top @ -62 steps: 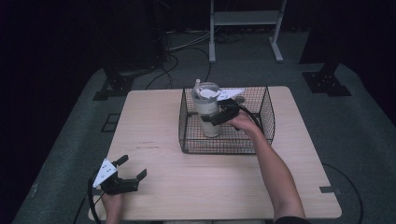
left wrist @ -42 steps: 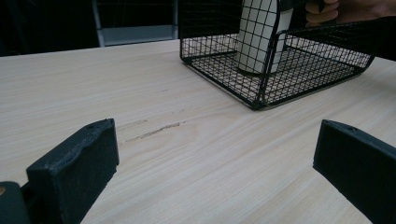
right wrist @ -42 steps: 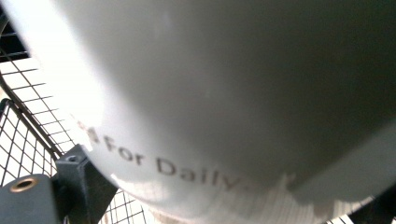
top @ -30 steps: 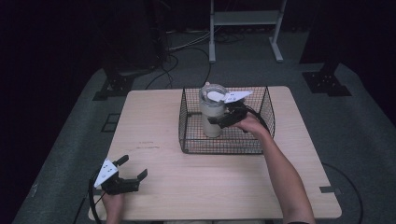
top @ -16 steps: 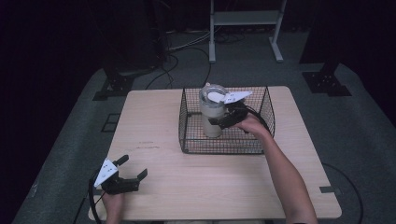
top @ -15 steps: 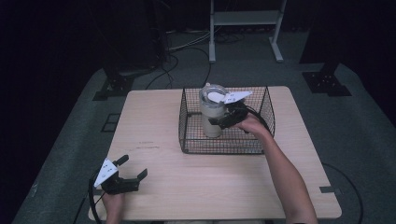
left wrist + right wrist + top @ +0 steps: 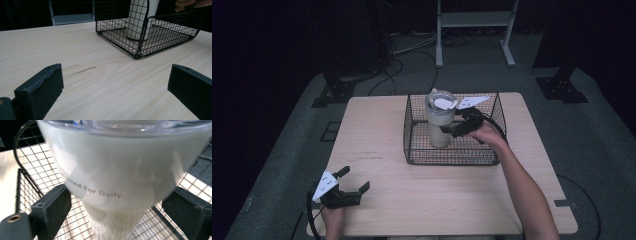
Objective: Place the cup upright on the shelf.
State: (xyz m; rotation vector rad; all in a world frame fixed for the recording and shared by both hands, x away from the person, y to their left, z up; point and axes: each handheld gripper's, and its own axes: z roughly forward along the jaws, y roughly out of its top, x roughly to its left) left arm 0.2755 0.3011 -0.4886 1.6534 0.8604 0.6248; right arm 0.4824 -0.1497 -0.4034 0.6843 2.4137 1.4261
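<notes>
Since two seconds ago your right claw [image 7: 455, 129] has shifted the tumbler [image 7: 440, 120] slightly toward the far side of the wire basket [image 7: 452, 156]; over the last second nothing has moved. Your left claw [image 7: 346, 191] has stayed put at the near left corner of the worktop [image 7: 377, 135].

The tumbler stands upright on the basket floor, left of centre, clear of the left wall, with open mesh on its right. The basket sits on the far half of the worktop, its far wall close to the far edge. The near half of the worktop is bare wood, with a faint scuff mark [image 7: 81, 71] ahead of your left claw.

Your right claw's jaws flank the tumbler body, one to each side; whether the pads touch it cannot be told. Your left claw stands wide apart, holding nothing.

The tumbler is cream-white and tapers toward its base, with a clear lid [image 7: 441, 100] and grey lettering [image 7: 98, 191] reading partly "for Daily."
</notes>
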